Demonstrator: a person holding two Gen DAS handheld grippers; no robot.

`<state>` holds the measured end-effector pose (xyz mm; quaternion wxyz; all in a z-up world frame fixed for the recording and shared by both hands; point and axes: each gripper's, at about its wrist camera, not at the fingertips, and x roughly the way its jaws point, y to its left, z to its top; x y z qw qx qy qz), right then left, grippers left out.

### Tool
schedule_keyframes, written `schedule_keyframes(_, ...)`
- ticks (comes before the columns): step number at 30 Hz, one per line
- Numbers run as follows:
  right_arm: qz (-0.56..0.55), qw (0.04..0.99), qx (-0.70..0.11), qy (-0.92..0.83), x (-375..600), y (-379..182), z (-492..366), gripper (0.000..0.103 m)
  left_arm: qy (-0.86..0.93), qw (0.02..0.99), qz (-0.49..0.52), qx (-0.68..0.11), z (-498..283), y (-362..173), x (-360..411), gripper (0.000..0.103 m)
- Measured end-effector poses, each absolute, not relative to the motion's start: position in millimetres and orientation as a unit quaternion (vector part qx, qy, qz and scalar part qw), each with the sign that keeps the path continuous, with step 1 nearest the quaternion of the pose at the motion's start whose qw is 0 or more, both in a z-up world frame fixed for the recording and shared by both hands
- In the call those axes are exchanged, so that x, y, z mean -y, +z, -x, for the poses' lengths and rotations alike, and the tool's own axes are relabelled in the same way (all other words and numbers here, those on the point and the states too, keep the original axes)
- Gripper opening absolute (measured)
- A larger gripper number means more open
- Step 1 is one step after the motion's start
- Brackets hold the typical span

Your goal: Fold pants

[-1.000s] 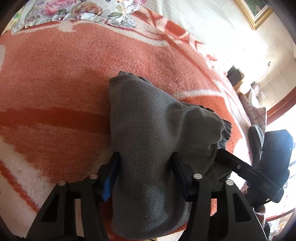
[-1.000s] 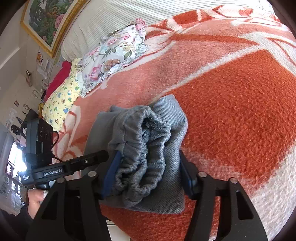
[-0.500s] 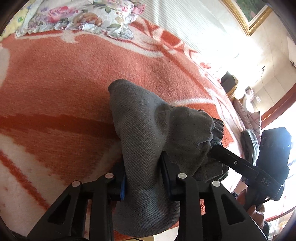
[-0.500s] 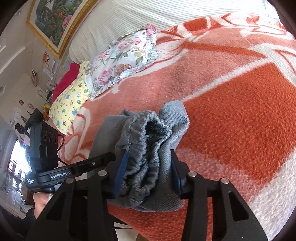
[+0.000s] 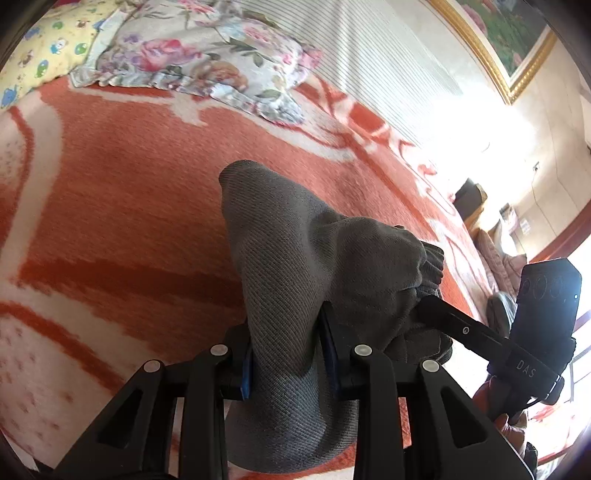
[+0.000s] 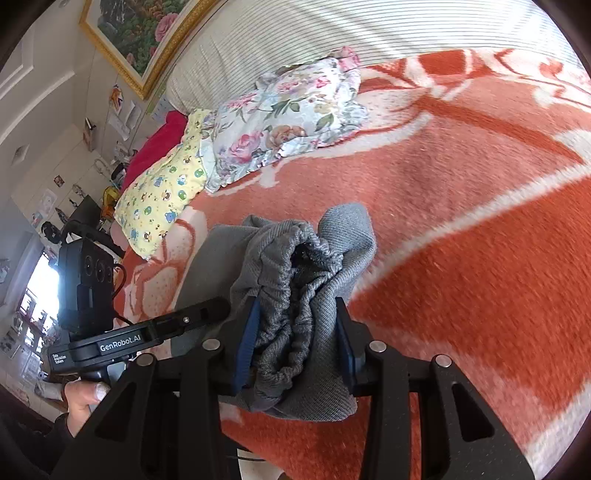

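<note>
The grey pants are bunched and lifted a little off the orange and white blanket. My left gripper is shut on a thick fold of the grey cloth at its near end. My right gripper is shut on the gathered elastic waistband of the pants. Each gripper shows in the other's view: the right one at the pants' right side, the left one at their left.
A floral pillow and a yellow patterned pillow lie at the head of the bed against a striped headboard. A framed picture hangs above. Furniture stands beyond the bed's edges on both sides.
Both grippers have closed from wide open onto the pants. The pants have been raised and bunched, and both cameras have lifted and tilted toward the pillows.
</note>
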<state>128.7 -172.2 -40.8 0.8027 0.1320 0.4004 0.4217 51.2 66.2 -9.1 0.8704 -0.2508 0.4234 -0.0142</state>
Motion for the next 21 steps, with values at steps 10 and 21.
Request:
schedule_keyframes(10, -0.125, 0.795, -0.405, 0.433, 132.1, -45.7, -150.8, 0.041, 0.016, 0.876, 0.243, -0.417, -71.1, -6.1, -99.7, 0.030)
schedule_keyframes(21, -0.127, 0.797, -0.399, 0.435, 99.8, -42.8, -194.1, 0.041, 0.038, 0.882, 0.225, -0.412, -112.1, -0.5, -123.4, 0.030)
